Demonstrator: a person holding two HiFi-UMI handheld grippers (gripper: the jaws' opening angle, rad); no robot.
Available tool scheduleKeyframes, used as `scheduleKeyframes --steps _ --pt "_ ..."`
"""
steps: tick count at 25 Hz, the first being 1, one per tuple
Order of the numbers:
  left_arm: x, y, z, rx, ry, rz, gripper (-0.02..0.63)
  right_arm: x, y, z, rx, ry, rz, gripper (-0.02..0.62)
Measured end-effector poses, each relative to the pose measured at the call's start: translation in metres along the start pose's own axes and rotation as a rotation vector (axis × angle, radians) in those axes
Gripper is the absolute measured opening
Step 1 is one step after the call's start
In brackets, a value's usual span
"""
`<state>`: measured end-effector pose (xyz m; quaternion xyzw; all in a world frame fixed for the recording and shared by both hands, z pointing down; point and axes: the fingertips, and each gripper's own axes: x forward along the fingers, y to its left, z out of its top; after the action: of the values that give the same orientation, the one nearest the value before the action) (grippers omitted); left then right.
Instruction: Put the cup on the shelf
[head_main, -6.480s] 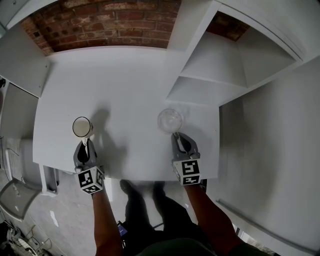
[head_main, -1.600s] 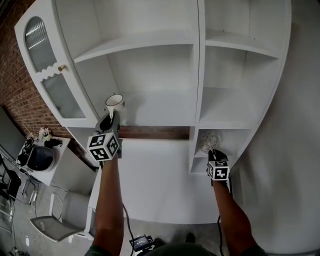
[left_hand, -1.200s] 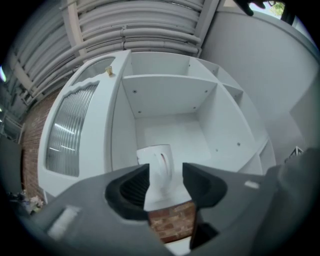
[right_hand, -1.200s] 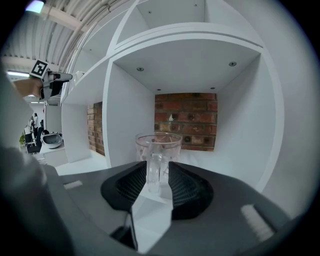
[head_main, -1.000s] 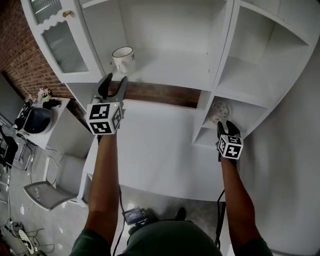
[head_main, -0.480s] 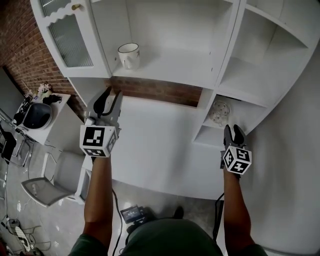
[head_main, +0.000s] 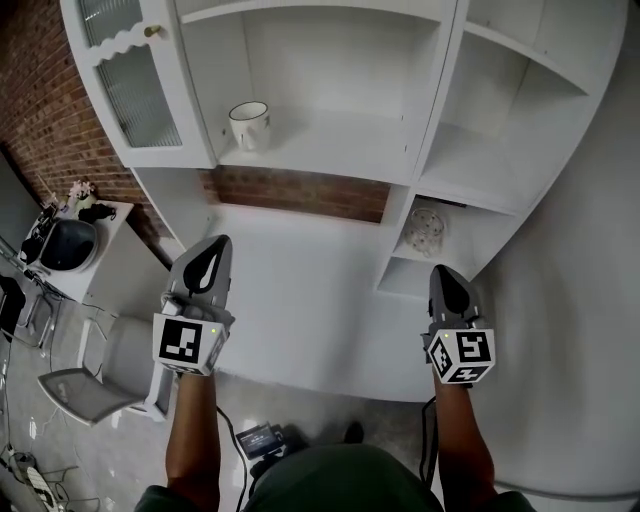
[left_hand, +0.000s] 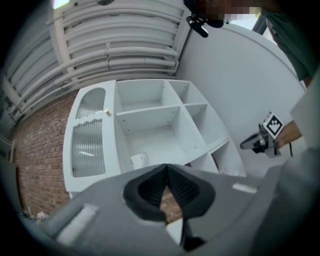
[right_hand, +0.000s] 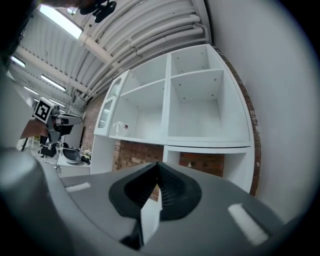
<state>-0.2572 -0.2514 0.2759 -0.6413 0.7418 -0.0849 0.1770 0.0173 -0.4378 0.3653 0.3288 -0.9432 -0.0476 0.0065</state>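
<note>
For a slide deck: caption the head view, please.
Shut and empty, the left gripper and right gripper face a white shelf unit holding a mug and a glass cup.

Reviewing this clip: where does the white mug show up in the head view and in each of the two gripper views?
Head view: the white mug stands at upper left, on the cabinet's wide shelf.
Left gripper view: left of centre, just above the jaws, on that same shelf.
Right gripper view: small, left of centre, at the shelf's left end.
Shared landmark: the ribbed-glass door lies just left of the mug in all three.
</note>
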Motion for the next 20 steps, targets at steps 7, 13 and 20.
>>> scheduleKeyframes --steps 7,13,20 --pt "-0.045 -0.018 -0.005 -0.068 0.02 -0.011 0.002 -0.023 0.068 0.015 -0.03 0.02 0.179 0.006" --pt "-0.082 -0.042 -0.021 -0.113 0.086 -0.034 0.002 -0.049 0.112 0.025 -0.087 0.053 0.316 0.005" --pt "-0.105 -0.056 -0.029 -0.154 0.094 -0.06 0.002 -0.067 0.128 0.022 -0.082 0.089 0.339 0.005"
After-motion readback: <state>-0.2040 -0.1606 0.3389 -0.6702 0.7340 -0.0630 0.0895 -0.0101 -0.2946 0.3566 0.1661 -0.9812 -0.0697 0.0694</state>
